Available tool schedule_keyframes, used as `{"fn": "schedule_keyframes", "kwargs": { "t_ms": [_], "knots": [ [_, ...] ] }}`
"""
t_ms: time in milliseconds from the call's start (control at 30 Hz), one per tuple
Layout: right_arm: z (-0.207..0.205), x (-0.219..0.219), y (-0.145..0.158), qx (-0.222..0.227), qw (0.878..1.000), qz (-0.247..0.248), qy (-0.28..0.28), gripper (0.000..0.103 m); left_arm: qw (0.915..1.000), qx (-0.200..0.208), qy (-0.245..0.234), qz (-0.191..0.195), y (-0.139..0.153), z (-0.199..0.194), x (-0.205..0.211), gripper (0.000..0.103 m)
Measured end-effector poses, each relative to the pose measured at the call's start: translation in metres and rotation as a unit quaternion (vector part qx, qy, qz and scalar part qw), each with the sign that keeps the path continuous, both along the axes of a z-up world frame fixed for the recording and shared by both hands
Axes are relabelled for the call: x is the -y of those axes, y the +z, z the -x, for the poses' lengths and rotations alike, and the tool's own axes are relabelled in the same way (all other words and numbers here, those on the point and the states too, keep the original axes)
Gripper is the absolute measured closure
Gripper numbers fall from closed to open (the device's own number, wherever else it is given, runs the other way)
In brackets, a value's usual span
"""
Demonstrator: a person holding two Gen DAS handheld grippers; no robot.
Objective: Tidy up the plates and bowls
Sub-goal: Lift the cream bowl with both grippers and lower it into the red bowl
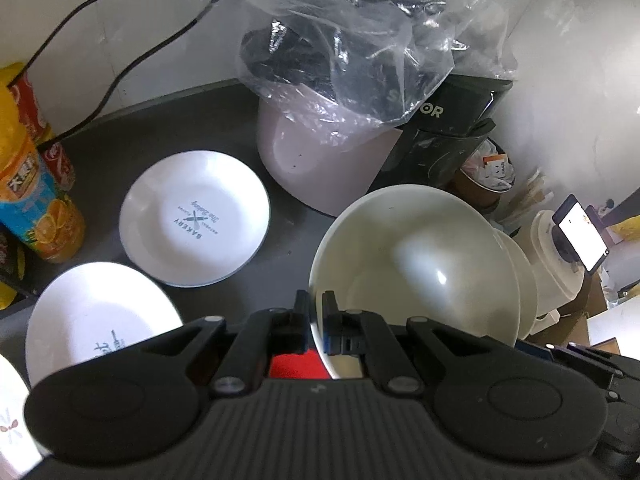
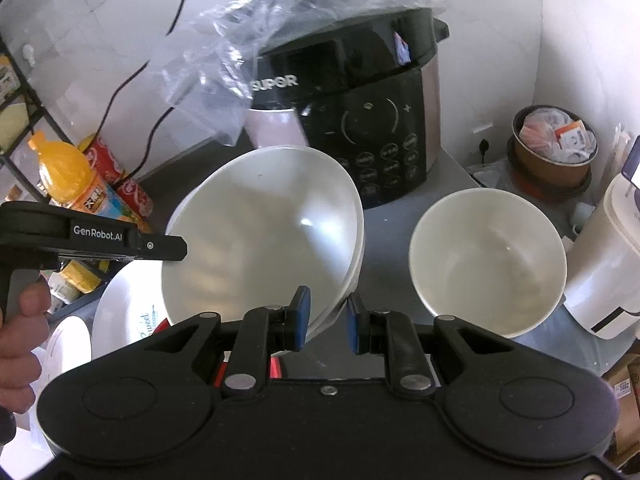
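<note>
Two nested cream bowls [image 1: 416,264] hang tilted above the grey counter [image 1: 132,148]. My left gripper [image 1: 315,304] is shut on their near left rim. In the right wrist view the same bowls [image 2: 264,240] have their lower right rim between the blue pads of my right gripper [image 2: 326,312], which is shut on it. The left gripper [image 2: 176,248] shows at the bowls' left rim, held by a hand [image 2: 20,332]. Another cream bowl [image 2: 488,260] stands on the counter to the right. White plates lie to the left: a "Bakery" plate [image 1: 194,216], a nearer one [image 1: 96,316] and a third [image 1: 12,420].
A black SUPOR cooker [image 2: 360,120] under a clear plastic bag [image 1: 352,40] stands behind, beside a pink pot [image 1: 320,160]. An orange juice bottle [image 1: 36,200] and red cans [image 1: 60,160] line the left. A brown tub [image 2: 552,152] and white appliance [image 2: 612,260] crowd the right.
</note>
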State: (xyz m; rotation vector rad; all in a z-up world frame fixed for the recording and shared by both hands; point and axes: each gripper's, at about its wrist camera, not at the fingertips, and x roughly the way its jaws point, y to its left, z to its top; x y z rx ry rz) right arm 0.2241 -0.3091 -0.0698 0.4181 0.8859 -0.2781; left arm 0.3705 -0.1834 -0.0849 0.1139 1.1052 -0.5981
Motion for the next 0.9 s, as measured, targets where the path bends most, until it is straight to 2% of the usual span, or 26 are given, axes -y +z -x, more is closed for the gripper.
{"fn": "schedule_keyframes", "kwargs": {
  "t_ms": [467, 900],
  "knots": [
    [-0.002, -0.054, 0.01, 0.002, 0.999, 0.029, 0.045, 0.083, 0.9996, 0.009, 0.026, 0.009, 0.013, 0.016, -0.061, 0.098],
    [0.002, -0.081, -0.001, -0.03, 0.997, 0.034, 0.067, 0.083, 0.9991, -0.015, 0.039, 0.001, -0.006, 0.029, -0.09, 0.098]
  ]
}}
